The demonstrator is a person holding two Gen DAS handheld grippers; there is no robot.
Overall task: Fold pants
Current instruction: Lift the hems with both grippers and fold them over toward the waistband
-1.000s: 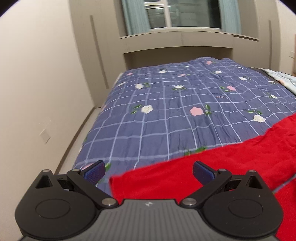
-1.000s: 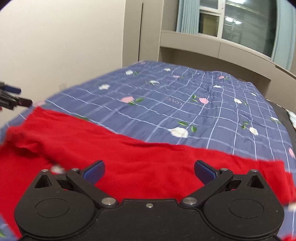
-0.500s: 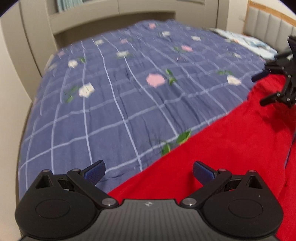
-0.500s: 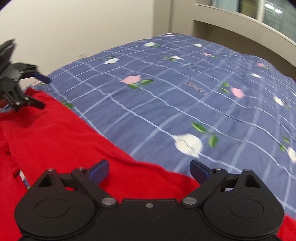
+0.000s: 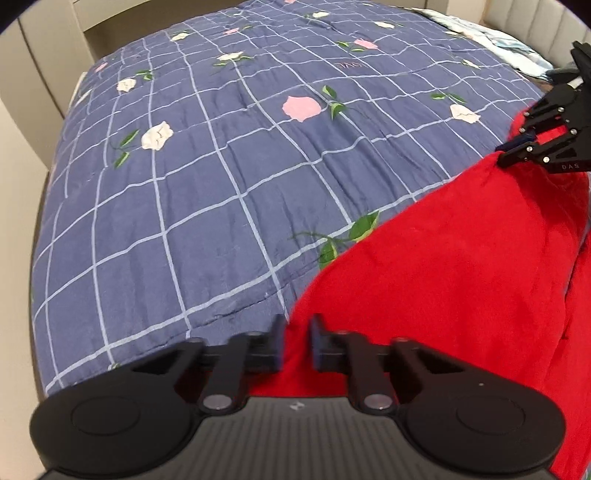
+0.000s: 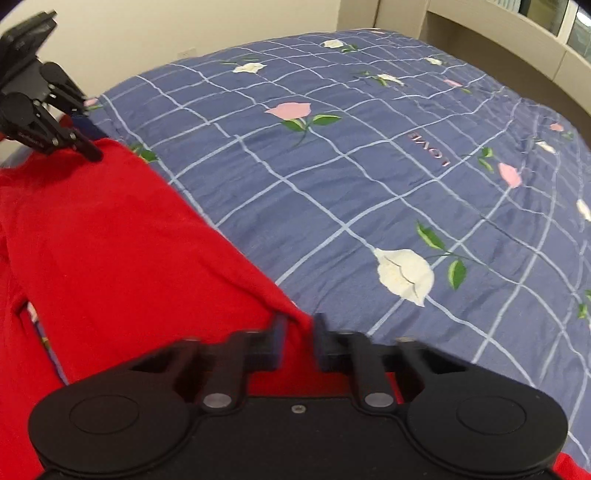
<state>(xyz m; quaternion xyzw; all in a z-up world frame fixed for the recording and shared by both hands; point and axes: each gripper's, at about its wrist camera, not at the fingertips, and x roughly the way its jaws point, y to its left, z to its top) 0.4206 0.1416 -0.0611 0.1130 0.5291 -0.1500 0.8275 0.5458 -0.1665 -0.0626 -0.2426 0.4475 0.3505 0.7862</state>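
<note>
Red pants [image 5: 443,277] lie along the near edge of a bed, one straight fabric edge running between the two grippers. In the left wrist view my left gripper [image 5: 297,325] has its jaws closing on a corner of that red cloth, pads pinching it. The right gripper [image 5: 511,146] shows at the far right, gripping the other end. In the right wrist view the right gripper [image 6: 298,323] closes its jaws on a point of the red pants [image 6: 110,240], and the left gripper [image 6: 90,133] shows at the upper left on the fabric's far corner.
A blue checked quilt [image 5: 221,184] with pink and white flowers covers the bed beyond the pants. A padded headboard [image 5: 535,29] and pale bedding [image 5: 491,37] are at the far right. A beige wall [image 6: 184,22] and a window ledge [image 6: 498,37] border the bed.
Both grippers tipped downward towards the pants' far edge, then went from wide open to pinched on the red cloth.
</note>
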